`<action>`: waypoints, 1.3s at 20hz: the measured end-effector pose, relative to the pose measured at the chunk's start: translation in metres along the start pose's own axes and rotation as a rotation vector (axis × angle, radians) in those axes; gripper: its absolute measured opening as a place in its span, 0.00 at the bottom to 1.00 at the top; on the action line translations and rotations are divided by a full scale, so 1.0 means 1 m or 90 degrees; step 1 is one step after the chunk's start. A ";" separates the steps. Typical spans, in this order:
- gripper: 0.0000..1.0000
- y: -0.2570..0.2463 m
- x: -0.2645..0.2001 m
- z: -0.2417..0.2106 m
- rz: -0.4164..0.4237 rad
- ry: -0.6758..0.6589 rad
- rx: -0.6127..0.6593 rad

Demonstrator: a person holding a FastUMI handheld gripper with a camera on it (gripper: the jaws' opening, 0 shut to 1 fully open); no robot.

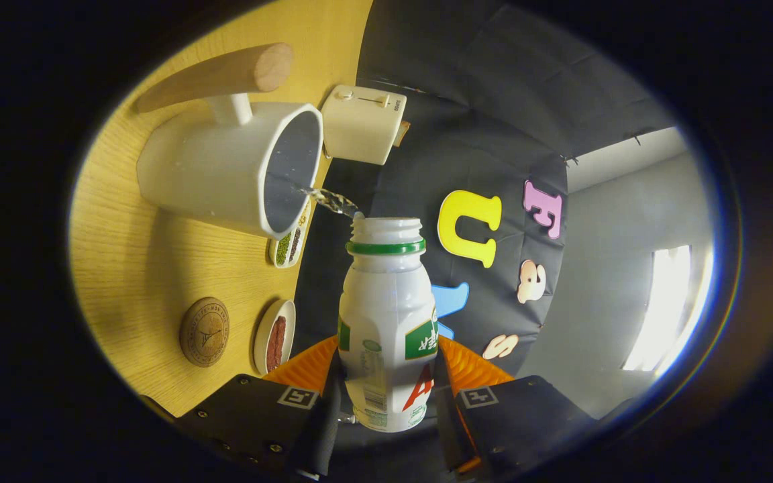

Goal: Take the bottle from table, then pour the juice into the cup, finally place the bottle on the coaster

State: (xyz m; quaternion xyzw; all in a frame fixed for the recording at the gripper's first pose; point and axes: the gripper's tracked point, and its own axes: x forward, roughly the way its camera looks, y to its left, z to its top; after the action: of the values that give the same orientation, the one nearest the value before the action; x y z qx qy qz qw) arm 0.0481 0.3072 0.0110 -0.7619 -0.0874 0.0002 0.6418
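Note:
My gripper (386,376) is shut on a white plastic bottle (386,315) with a green neck ring and no cap, held between both fingers. The bottle is tipped on its side relative to the wooden table (131,268). A thin clear stream (329,199) runs from its mouth into the white cup (232,168), whose wooden handle (225,74) sticks out. The cup's open rim is just ahead of the bottle's mouth. A round cork coaster (204,331) lies on the table, off to the side of the bottle's body.
A cream toaster-like box (363,124) stands past the cup at the table's back edge. Two small white dishes sit near that edge: one with green and dark beans (289,245), one with reddish beans (275,343). Beyond are the black cloth wall and a bright window (668,308).

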 end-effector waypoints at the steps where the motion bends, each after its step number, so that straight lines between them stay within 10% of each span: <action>1: 0.62 0.000 0.001 0.001 -0.002 -0.001 -0.003; 26: 0.61 -0.005 0.001 0.004 -0.017 -0.009 -0.041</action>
State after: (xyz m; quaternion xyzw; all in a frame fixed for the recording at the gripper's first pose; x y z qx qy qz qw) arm 0.0477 0.3116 0.0149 -0.7808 -0.1022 -0.0054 0.6164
